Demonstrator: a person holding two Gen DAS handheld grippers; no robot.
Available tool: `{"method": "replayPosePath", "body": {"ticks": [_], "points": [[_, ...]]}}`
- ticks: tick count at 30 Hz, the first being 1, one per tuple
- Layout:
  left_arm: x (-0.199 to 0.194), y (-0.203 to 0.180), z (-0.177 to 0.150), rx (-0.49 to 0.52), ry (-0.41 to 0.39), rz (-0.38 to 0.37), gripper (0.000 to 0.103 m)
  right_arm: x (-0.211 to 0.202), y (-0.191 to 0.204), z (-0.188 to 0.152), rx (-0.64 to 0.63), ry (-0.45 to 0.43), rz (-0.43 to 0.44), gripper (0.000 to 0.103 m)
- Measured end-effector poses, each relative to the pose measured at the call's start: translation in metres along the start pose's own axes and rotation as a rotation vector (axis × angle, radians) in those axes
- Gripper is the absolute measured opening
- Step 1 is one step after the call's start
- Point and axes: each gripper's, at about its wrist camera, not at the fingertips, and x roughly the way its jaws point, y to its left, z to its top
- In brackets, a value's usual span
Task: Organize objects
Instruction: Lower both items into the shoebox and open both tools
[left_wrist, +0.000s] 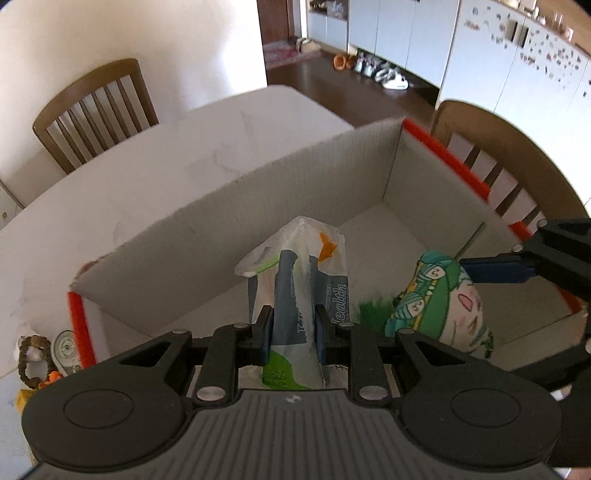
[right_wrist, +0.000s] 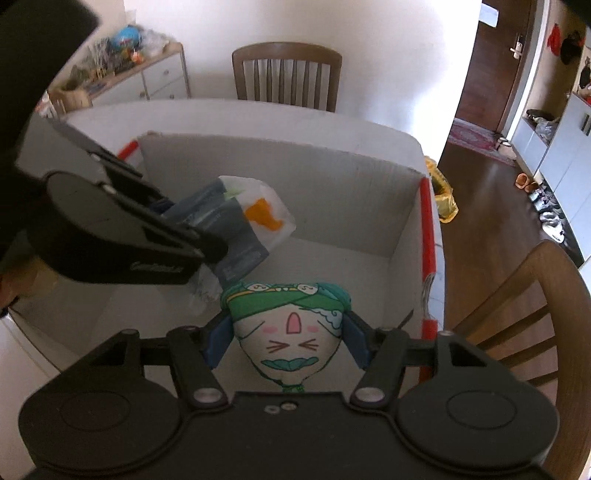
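My left gripper (left_wrist: 293, 328) is shut on a white and grey plastic packet (left_wrist: 299, 291) with an orange mark, held over the open cardboard box (left_wrist: 258, 192). My right gripper (right_wrist: 288, 339) is shut on a small stuffed pillow (right_wrist: 288, 325) with a green turban and a cartoon face, also held over the box (right_wrist: 332, 177). The pillow shows in the left wrist view (left_wrist: 443, 306) with a blue finger (left_wrist: 495, 271) on it. The packet (right_wrist: 251, 218) and left gripper body (right_wrist: 110, 236) show in the right wrist view, left of the pillow.
The box has orange-red edge strips (left_wrist: 447, 155) and stands on a white table (left_wrist: 129, 184). Wooden chairs (left_wrist: 92, 107) stand around the table (right_wrist: 288, 74). Small trinkets (left_wrist: 44, 354) lie left of the box. A yellow bag (right_wrist: 443, 195) sits beyond the table's right edge.
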Motion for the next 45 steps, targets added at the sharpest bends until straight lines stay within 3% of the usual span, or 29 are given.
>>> {"method": "replayPosePath", "body": {"ticks": [16,25,28,30,32,33,45], "points": [[0.038,-0.004,-0.005,0.026,0.126,-0.015,0.023,0.010,0.007,0.003,-0.094,0.039,-0.027,0.064],[0.037,0.003,-0.012,0.011,0.126,-0.028,0.027,0.007,0.008,0.005,-0.093,0.043,-0.048,0.068],[0.033,0.005,-0.012,0.013,0.116,-0.035,0.028,0.005,0.004,0.005,-0.084,0.033,-0.047,0.073],[0.029,0.006,-0.014,0.010,0.104,-0.037,0.034,0.002,0.003,0.005,-0.087,0.024,-0.041,0.076],[0.024,0.008,-0.015,0.004,0.092,-0.036,0.061,-0.001,0.004,0.004,-0.094,0.017,-0.041,0.078],[0.022,0.011,-0.014,0.002,0.078,-0.032,0.064,-0.002,0.005,0.004,-0.097,0.015,-0.049,0.078],[-0.029,0.018,-0.008,-0.029,-0.049,-0.063,0.064,-0.040,0.010,0.005,-0.044,-0.049,-0.033,0.080]]}}
